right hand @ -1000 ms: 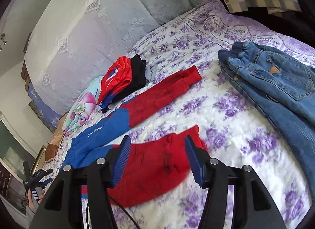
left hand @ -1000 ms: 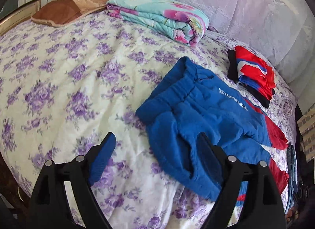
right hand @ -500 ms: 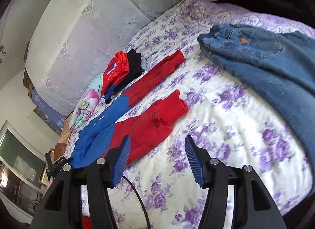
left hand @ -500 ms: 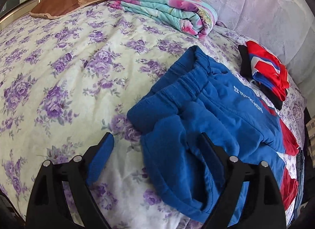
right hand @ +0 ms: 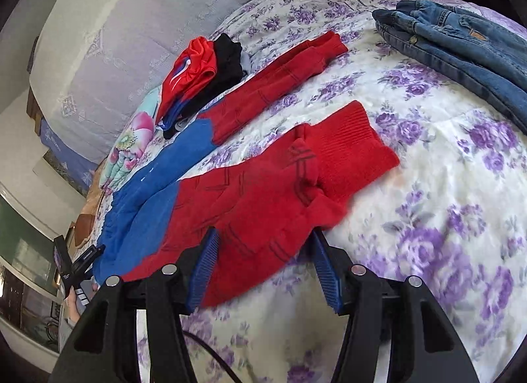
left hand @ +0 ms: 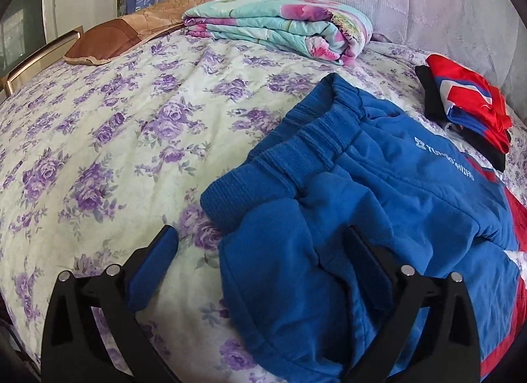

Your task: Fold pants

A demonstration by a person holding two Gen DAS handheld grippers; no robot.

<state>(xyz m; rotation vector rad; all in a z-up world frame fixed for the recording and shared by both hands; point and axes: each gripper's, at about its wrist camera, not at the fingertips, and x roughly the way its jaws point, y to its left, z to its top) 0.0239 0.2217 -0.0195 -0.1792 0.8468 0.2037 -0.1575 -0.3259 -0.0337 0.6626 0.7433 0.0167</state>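
Blue and red pants (left hand: 378, 191) lie spread on the flowered bed, blue waistband toward the left wrist view, red legs (right hand: 263, 191) toward the right wrist view. The near leg's cuff (right hand: 349, 142) is crumpled; the far leg (right hand: 280, 83) lies straight. My left gripper (left hand: 260, 251) is open over the waist's near corner, its right finger over blue cloth. My right gripper (right hand: 263, 251) is open, straddling the near red leg just above it.
A folded floral blanket (left hand: 283, 27) and brown pillow (left hand: 131, 27) lie at the bed's head. A folded red and black garment pile (left hand: 467, 106) sits beyond the pants. Blue jeans (right hand: 461, 46) lie at the right. A padded headboard (right hand: 131, 20) runs behind.
My left gripper has moved in low toward the blue waistband. My right gripper backed away from the red leg, then returned over it, nearer the knee than before. Both stay open.
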